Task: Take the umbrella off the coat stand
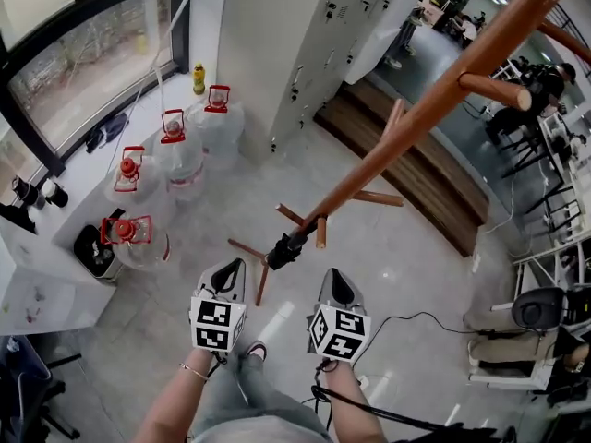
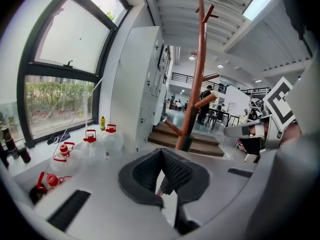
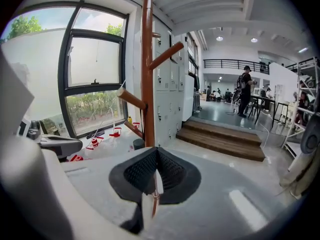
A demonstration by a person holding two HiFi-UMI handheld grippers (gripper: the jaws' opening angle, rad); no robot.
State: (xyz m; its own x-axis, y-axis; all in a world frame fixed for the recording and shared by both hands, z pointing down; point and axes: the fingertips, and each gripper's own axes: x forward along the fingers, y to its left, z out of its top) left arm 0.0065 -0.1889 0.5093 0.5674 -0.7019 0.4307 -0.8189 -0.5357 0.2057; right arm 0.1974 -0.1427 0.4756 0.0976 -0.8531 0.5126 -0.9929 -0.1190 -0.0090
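Observation:
The brown wooden coat stand (image 1: 397, 137) rises from a black collar (image 1: 286, 247) on splayed wooden legs, straight ahead of both grippers. Its pegs (image 1: 494, 90) look bare, and I see no umbrella in any view. My left gripper (image 1: 235, 264) and right gripper (image 1: 335, 275) hang side by side just short of the stand's foot, both shut on nothing. In the left gripper view the pole (image 2: 197, 84) stands beyond the closed left gripper (image 2: 161, 151). The right gripper view has the stand (image 3: 146, 74) just left of the closed right gripper (image 3: 156, 151).
Several water jugs with red caps (image 1: 175, 150) and a yellow bottle (image 1: 199, 78) stand by the window at left. White lockers (image 1: 314, 35) and a wooden step (image 1: 434, 183) lie behind the stand. A black cable (image 1: 406, 321) crosses the floor. Far off stands a person (image 3: 245, 86).

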